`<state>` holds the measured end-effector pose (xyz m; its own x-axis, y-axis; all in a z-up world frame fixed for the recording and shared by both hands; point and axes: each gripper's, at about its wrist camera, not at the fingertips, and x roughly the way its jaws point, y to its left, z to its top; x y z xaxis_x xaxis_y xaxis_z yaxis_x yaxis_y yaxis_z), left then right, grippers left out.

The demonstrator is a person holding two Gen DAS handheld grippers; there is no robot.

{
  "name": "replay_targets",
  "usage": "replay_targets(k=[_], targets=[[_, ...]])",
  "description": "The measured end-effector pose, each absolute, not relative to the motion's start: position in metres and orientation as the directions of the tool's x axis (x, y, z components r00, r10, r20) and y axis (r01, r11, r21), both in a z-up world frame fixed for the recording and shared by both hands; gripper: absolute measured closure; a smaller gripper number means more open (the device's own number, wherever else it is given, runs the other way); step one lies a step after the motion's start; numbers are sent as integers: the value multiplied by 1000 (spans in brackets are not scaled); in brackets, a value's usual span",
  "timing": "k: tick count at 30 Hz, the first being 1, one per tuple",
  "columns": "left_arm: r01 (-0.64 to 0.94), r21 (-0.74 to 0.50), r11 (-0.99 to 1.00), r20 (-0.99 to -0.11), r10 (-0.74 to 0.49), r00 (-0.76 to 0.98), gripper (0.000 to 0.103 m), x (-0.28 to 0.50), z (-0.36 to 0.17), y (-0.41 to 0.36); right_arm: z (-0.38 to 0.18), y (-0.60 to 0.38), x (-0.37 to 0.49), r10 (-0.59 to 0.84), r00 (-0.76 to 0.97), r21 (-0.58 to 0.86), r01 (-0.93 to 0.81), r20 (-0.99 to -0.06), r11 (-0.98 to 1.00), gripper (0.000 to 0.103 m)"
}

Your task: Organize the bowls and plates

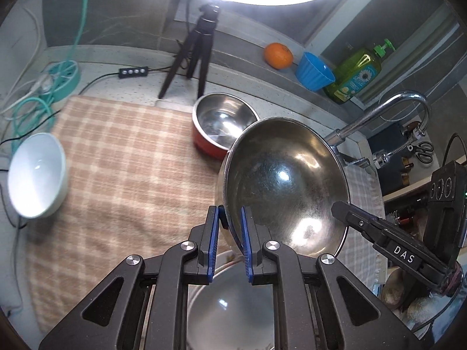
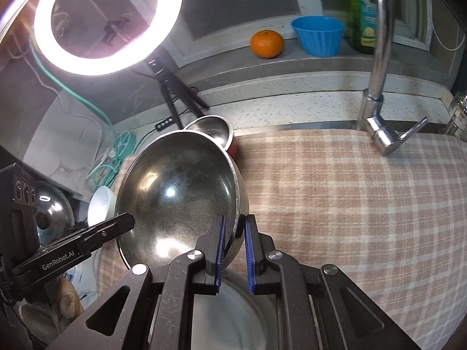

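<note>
While checked cloth (image 2: pixel 364 204) covers counter, ring light (image 2: pixel 108 23) glares overhead.

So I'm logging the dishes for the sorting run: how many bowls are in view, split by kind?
Large steel bowl, held at its rim by both grippers: 1
Steel bowl with red outside: 1
White bowl: 1
Blue fluted bowl on the ledge: 1
Total: 4 bowls
</note>
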<state>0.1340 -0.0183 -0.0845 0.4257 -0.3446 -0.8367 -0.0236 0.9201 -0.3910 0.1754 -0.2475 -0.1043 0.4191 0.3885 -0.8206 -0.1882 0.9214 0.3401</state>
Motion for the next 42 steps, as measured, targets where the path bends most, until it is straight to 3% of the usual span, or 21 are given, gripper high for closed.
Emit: replay_targets(k=[20, 42], targets=[[-185, -357, 916, -876, -259, 406, 90, 52, -107, 87, -130, -126, 121, 470, 273, 369, -348, -840, 862, 91], [-283, -342, 896, -913, -246, 325, 90, 16, -156, 116, -190, -81, 95, 425, 152, 338, -400, -893, 852, 91]])
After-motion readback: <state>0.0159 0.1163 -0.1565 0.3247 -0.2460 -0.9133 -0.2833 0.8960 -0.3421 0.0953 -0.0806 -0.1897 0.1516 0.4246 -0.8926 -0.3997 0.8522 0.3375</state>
